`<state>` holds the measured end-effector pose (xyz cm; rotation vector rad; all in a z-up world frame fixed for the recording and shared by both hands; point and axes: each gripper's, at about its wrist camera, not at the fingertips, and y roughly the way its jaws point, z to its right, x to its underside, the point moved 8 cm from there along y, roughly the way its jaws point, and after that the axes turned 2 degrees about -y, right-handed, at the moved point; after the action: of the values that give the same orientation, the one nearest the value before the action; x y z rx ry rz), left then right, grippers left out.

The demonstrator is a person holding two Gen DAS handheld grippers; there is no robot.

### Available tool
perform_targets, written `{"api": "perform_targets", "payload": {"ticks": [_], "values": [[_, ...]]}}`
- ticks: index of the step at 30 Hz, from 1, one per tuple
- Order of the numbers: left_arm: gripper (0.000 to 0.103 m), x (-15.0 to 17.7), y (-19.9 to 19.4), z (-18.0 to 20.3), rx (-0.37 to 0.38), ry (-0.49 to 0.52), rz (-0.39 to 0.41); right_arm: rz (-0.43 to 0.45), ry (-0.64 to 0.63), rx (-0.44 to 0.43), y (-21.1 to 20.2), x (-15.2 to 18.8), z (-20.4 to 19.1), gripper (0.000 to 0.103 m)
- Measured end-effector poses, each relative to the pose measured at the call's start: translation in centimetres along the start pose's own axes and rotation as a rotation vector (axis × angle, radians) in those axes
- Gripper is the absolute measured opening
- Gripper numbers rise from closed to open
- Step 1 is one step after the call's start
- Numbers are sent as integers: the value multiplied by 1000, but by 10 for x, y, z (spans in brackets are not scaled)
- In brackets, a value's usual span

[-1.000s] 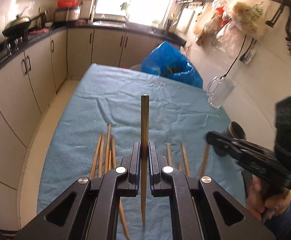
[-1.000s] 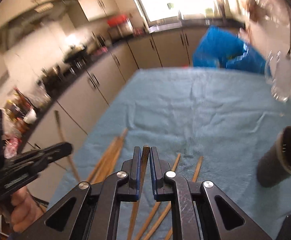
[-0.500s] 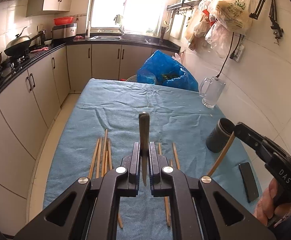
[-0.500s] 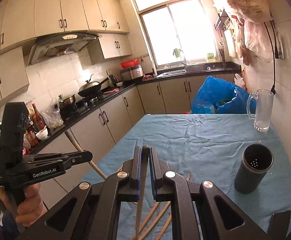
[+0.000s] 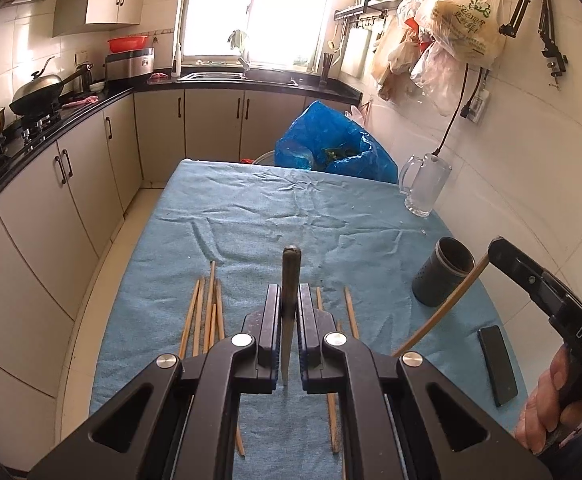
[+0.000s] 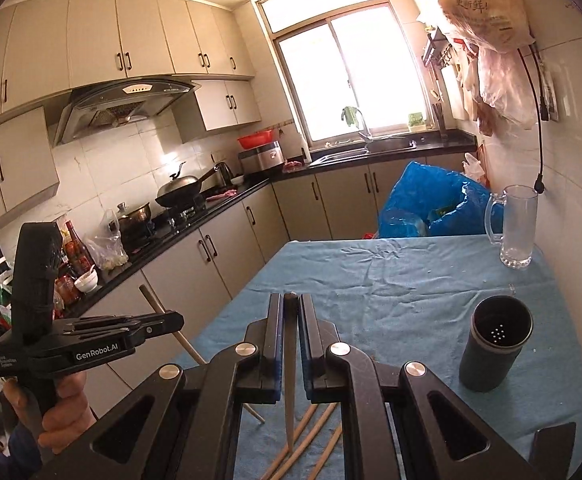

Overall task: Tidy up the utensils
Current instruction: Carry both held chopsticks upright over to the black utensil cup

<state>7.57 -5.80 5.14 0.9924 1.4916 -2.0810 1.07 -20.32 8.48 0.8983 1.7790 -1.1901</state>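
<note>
Your left gripper (image 5: 290, 312) is clamped on one wooden chopstick (image 5: 290, 280), which stands nearly upright between the jaws above the blue tablecloth (image 5: 291, 208). Your right gripper (image 6: 290, 322) is likewise clamped on a second chopstick (image 6: 290, 380), thick end up. Loose chopsticks (image 5: 205, 312) lie on the cloth in two groups, one left of the left gripper and one beneath it. The dark utensil holder (image 6: 495, 346) stands upright near the table's right edge, between a glass mug (image 6: 517, 226) and a black phone (image 5: 498, 364).
</note>
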Motion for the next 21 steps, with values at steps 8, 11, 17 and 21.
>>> {"api": "perform_targets", "payload": {"ticks": [8, 11, 17, 21], "values": [[6, 2, 7, -6, -1, -3, -9, -22, 16, -7, 4, 7, 2, 8], [6, 2, 7, -6, 2, 4, -4, -23, 16, -7, 4, 7, 2, 8], [6, 1, 2, -1, 17, 12, 8, -22, 10, -8, 4, 8, 1, 8], [6, -6, -10, 9, 28, 34, 34, -5, 16, -5, -1, 2, 3, 8]]}}
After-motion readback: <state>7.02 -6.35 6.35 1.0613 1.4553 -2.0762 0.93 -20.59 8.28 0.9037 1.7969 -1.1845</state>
